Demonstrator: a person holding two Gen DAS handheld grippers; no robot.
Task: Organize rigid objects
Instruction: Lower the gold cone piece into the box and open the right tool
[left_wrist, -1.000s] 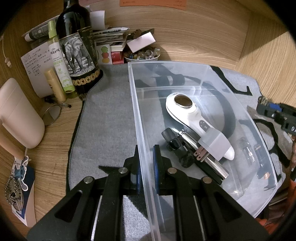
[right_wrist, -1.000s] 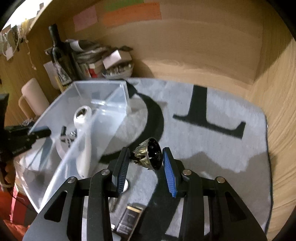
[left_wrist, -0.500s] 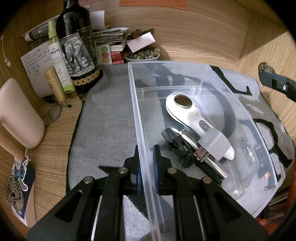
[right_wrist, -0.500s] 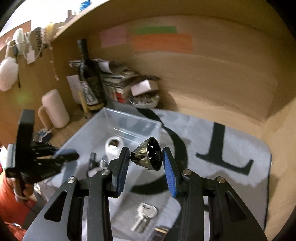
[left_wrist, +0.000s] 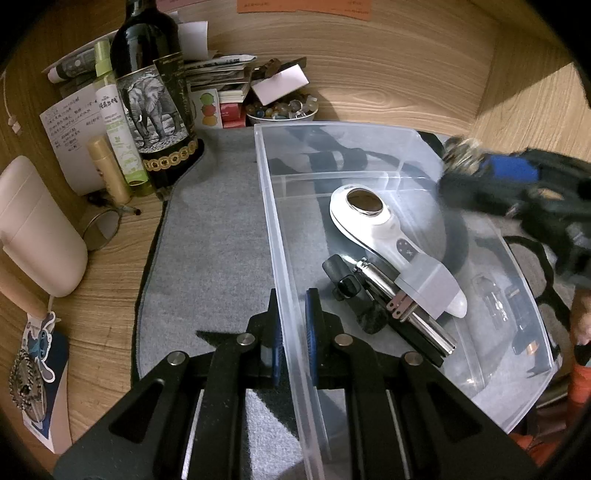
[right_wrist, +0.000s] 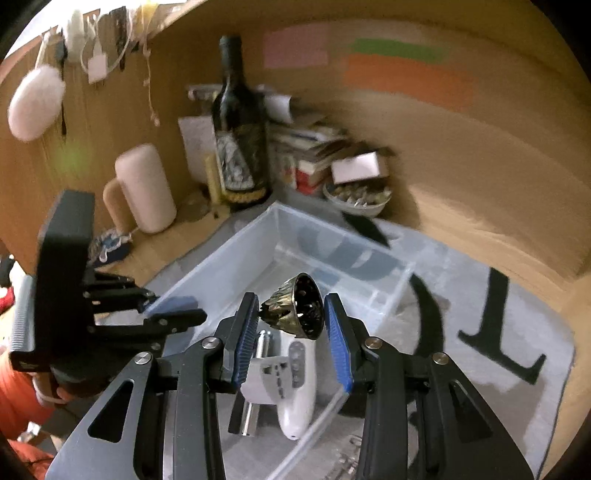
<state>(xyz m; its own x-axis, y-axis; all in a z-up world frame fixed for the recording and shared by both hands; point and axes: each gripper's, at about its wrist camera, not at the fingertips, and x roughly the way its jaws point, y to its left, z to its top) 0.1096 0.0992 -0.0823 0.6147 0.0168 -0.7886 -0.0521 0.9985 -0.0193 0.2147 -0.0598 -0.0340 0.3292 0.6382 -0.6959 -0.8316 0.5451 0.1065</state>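
On the left of the desk (left_wrist: 92, 266), a pale rounded container (left_wrist: 33, 229) and a dark wine bottle (left_wrist: 151, 92) are standing against the wooden wall, clear of the work. Just right of them, the left gripper (left_wrist: 293, 317) is pinching the near wall of the clear plastic bin (left_wrist: 369, 127), its jaws pressed together on the thin plastic and steadying it on the grey mat (left_wrist: 218, 236). Inside the bin, a white handheld device (left_wrist: 384, 236), a black clip-like piece (left_wrist: 347, 288) and a metal cylinder (left_wrist: 402, 302) are lying side by side. Further right, the right gripper (right_wrist: 291, 317) is hanging over the bin's open top, its jaws clamping a small gold fluted cup (right_wrist: 295, 310), so the cup is in the air above the device.

To do this well, the cup should probably be lowered toward a bare patch of the bin floor, beyond the device's head, before the jaws are spread; a release from this height risks a bounce or a roll. The left grip should be holding firm meanwhile.
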